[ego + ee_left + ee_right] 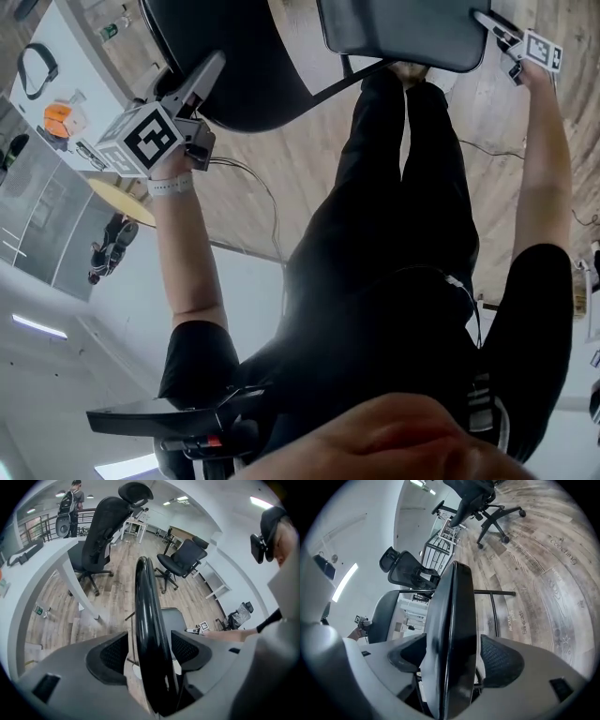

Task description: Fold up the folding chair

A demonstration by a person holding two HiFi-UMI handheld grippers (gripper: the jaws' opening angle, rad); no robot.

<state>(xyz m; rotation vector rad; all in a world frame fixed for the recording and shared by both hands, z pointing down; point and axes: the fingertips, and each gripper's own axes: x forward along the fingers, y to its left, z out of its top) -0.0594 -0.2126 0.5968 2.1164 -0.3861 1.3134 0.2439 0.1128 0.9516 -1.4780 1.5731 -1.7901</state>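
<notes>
The folding chair stands on the wood floor in front of me. Its round black backrest [239,70] is at the upper left of the head view, its grey seat [403,33] at the top middle. My left gripper [202,80] straddles the backrest's edge. In the left gripper view that black rim [147,620] runs edge-on between the open jaws [150,648], with gaps on both sides. My right gripper [502,33] is at the seat's right corner. The right gripper view shows the dark panel's edge [452,620] between its open jaws [452,656]; the right pad [499,660] stands clear of it.
Black office chairs [101,527] [185,557] stand on the floor beyond, beside a white desk [47,559]. A person with a backpack [70,508] is by the railing at the back. A thin cable [262,187] lies on the floor near my legs.
</notes>
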